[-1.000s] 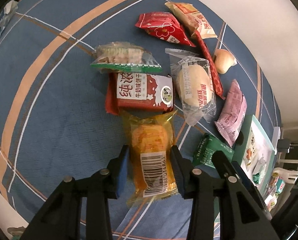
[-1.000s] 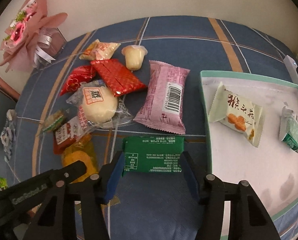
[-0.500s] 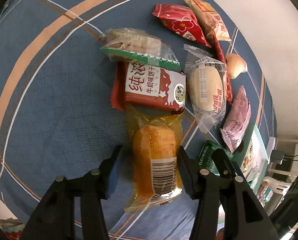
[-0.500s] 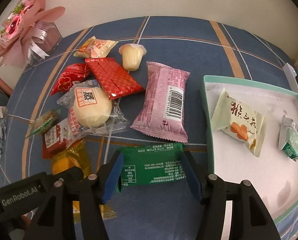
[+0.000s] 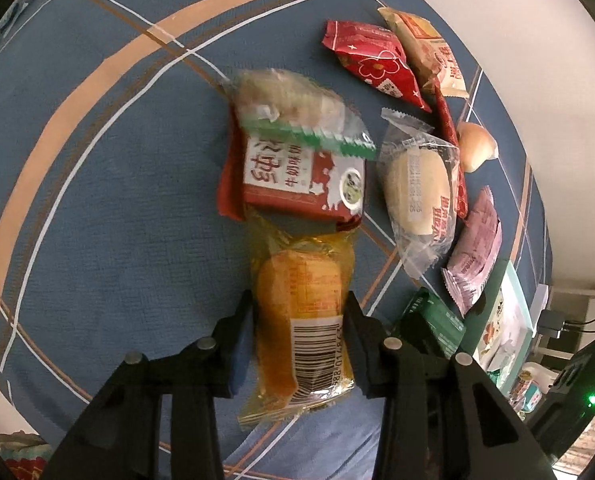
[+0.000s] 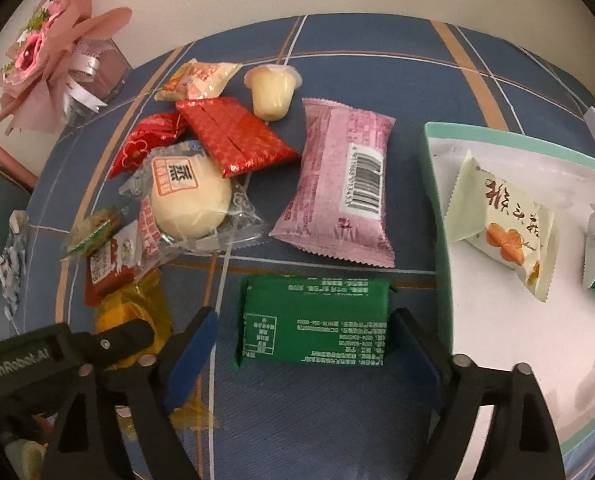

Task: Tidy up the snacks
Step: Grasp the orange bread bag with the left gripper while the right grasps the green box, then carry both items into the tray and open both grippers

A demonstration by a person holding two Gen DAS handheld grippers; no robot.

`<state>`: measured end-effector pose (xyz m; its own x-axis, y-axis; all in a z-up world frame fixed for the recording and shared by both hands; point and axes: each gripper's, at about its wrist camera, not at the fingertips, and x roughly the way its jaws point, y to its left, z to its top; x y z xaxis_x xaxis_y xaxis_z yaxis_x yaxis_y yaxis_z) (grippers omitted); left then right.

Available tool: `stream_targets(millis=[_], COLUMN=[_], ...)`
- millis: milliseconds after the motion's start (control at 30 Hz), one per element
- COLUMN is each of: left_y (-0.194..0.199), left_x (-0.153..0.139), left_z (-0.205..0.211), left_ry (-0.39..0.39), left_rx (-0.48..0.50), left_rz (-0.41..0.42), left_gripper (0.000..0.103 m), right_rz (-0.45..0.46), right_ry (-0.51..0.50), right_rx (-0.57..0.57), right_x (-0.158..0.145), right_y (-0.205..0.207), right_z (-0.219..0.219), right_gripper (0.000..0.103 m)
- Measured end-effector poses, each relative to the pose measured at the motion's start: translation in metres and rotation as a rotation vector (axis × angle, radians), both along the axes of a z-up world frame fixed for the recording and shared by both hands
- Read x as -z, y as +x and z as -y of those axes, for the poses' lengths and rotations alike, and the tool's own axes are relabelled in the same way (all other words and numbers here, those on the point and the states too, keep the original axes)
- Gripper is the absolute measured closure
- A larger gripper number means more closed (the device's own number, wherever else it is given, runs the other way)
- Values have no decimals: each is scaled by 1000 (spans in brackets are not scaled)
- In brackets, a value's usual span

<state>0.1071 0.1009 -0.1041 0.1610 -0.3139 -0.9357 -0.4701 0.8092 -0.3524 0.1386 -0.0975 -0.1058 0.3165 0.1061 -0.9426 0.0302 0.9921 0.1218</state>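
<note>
On the blue plaid cloth, left claw (image 5: 299, 334) clamps the orange snack pack (image 5: 303, 320) at mid-body; probably light, soft, crinkly. Right claw (image 6: 303, 334) spread around the green packet (image 6: 315, 320), not gripping, beside the tray (image 6: 437, 184).

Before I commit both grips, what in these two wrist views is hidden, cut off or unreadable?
- Left wrist view: the orange snack's sides are covered by the left gripper's fingers, so contact is unclear.
- Left wrist view: the tray is squeezed against the frame edge, partly behind the green packet.
- Right wrist view: the right gripper straddles the green packet; its fine print is too small to read.
</note>
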Motion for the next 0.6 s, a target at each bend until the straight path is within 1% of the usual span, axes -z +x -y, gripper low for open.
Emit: stream_targets(millis=[100, 133, 200, 300, 333, 367, 400, 433, 500, 533, 567, 600], left_y=[-1, -2, -2, -3, -3, -3, -3, -3, -3, -2, -3, -6], left_x=[0, 0, 2, 4, 3, 3, 3, 3, 3, 3, 3, 1], left_z=[-2, -2, -3, -2, -2, -1, 1, 2, 0, 2, 1, -1], left_ry=[-1, -3, -2, -15, -12, -5, 2, 5, 6, 9, 15, 16], left_rx=[4, 4, -1, 3, 8, 13, 19, 21, 20, 16, 13, 12], left_rz=[-1, -4, -16, -10, -10, -10, -13, -14, -13, -15, -16, -14], left_gripper=[59, 57, 50, 40, 39, 39, 39, 39, 40, 43, 50, 58], right_rz=[17, 21, 20, 12, 12, 13, 15, 17, 11, 6, 1, -2], right_ry=[-39, -43, -58, -69, -67, -63, -65, -67, -42, -32, -20, -13], right_rx=[-22, -25, -29, -21, -14, -7, 0, 8, 23, 30, 41, 45], right_x=[0, 0, 2, 5, 5, 4, 3, 1, -1, -1, -2, -1], right_y=[-2, -2, -3, -5, -4, -4, -4, -4, -5, -3, -3, 2], right_z=[-8, -10, -14, -16, -13, -11, -10, -9, -4, -2, 0, 0], right_gripper=[8, 8, 8, 9, 11, 13, 21, 26, 31, 31, 31, 32])
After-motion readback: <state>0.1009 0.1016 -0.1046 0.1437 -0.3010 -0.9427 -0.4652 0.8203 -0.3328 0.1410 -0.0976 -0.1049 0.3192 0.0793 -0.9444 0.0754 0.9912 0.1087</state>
